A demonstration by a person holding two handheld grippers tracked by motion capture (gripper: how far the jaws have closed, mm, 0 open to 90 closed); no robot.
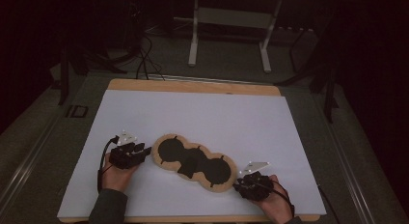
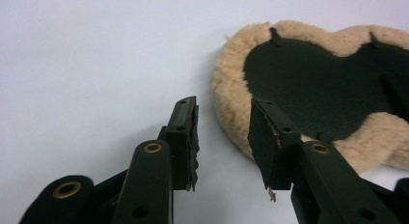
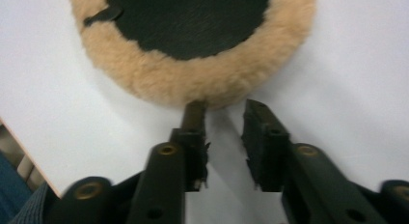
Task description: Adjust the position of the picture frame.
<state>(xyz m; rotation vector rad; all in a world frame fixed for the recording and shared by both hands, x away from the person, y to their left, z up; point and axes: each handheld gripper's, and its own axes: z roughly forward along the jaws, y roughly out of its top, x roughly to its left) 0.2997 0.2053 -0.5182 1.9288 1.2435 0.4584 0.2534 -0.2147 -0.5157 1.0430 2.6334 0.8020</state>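
A peanut-shaped pad [image 1: 193, 162] with a black face and a tan fleece rim lies flat on the white sheet, running from upper left to lower right. My left gripper [image 1: 146, 149] sits at its left end, open, jaws just short of the fleece rim [image 2: 229, 96]. In the left gripper view the left gripper [image 2: 223, 119] holds nothing. My right gripper [image 1: 236, 184] is at the pad's lower right end, open. In the right gripper view the right gripper [image 3: 224, 113] has its jaw tips almost touching the fleece edge [image 3: 193, 84], with nothing between them.
The white sheet [image 1: 202, 118] covers a wooden tabletop [image 1: 193, 86] whose edge shows at the back and front. Beyond the table stand a white metal frame [image 1: 231, 21] and cables [image 1: 144, 55] on the dark floor.
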